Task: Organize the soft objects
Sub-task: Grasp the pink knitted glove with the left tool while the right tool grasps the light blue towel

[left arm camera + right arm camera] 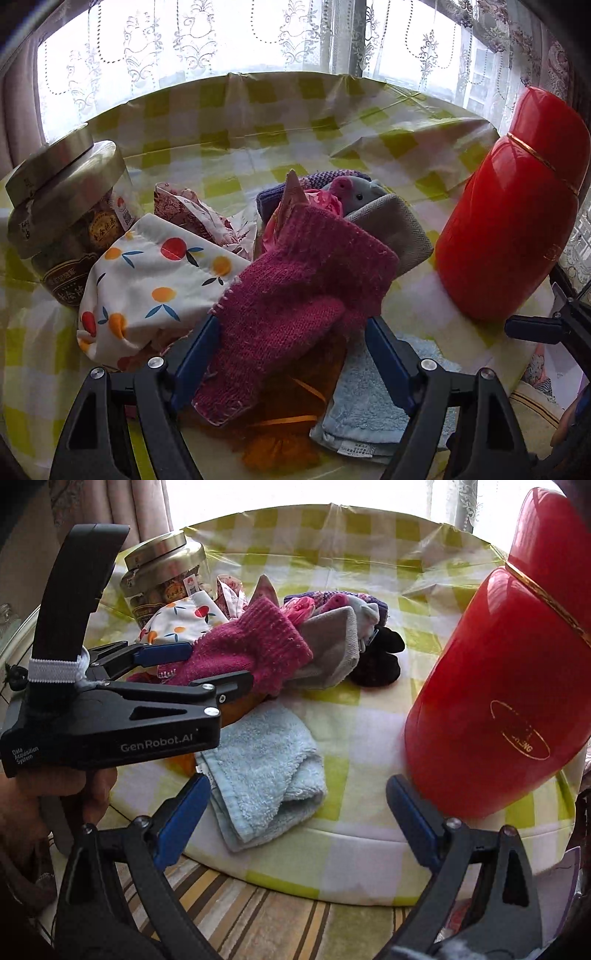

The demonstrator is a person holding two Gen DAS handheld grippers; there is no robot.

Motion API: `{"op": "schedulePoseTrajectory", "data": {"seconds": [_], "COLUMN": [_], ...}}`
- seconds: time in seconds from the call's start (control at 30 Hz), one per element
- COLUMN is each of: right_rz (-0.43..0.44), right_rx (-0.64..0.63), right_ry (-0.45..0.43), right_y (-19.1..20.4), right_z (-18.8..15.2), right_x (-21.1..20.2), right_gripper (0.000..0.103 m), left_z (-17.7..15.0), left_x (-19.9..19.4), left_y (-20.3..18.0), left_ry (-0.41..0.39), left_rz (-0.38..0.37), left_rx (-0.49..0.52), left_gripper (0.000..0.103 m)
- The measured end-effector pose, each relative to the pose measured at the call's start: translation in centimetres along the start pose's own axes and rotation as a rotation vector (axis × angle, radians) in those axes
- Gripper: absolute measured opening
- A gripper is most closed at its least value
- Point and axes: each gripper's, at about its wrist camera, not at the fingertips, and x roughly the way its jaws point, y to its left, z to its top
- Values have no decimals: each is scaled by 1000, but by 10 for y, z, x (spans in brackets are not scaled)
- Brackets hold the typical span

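A magenta knitted mitten [295, 295] lies between the blue pads of my left gripper [291, 325], whose jaws stand wide apart on either side of it; it also shows in the right wrist view [255, 646]. Under it lie an orange cloth [288, 413] and a folded light blue towel [369, 406]. Behind are a fruit-print fabric [155, 280], a grey herringbone cloth [391, 229], a purple knit [332, 177] and a black item [380, 657]. My right gripper [295, 812] is open and empty over the light blue towel [266, 768] at the table's front edge.
A tall red flask [509, 221] stands at the right, close to my right gripper's right finger [413, 812]. A glass jar with a metal lid [66, 221] stands at the left. The round table has a yellow checked cloth [258, 110]. Lace curtains hang behind.
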Motion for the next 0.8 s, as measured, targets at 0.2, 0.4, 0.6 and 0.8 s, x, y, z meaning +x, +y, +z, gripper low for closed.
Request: {"op": "schedulePoseTrajectory", "data": {"seconds": [0.2,0.4,0.6,0.8], "right_rz": [18,28,37,65], "right_rx": [-1,3,1,-24], "right_ry": [60,95,131,133], "right_y": [2,3,3,10], "right_z": [1,1,-1,-4], "right_x": [26,43,54,55], "right_gripper": [97,96,85,56], "left_z": [-4,-7,-14,-22], "left_x": [15,5,-7,-20], "left_y": [-4,1,17,24], "left_ry": [15,-31,-70,-113], "left_rz": [0,-56,-124,-151], "left_rx": [41,11,-93,-146], "left_gripper": [61,30,15,13]}}
